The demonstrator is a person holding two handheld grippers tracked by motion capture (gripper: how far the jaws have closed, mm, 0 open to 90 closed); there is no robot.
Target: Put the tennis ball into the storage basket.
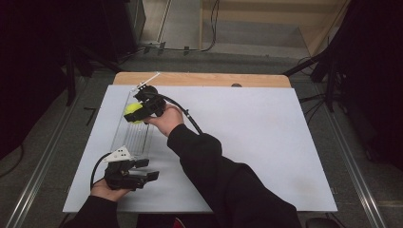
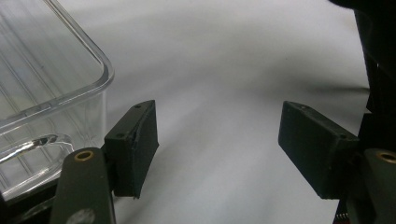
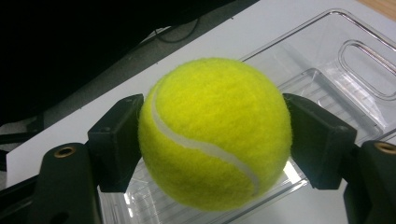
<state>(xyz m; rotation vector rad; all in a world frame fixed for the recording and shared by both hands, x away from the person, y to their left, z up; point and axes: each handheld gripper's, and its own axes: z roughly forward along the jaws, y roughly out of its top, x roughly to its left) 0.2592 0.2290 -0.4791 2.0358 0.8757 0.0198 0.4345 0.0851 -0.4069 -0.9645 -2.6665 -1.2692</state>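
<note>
A yellow tennis ball is clamped between the jaws of my right gripper, which hangs over the clear plastic bin on the left half of the white table. Below the ball I see the bin's ribbed floor and a handle cut-out. My left gripper rests low near the table's front edge, just beside the bin's near corner, jaws wide apart with nothing between them.
A white sheet covers the table, with a wooden edge showing at the back. Dark stands and cables surround the table. The person's right sleeve crosses the front centre.
</note>
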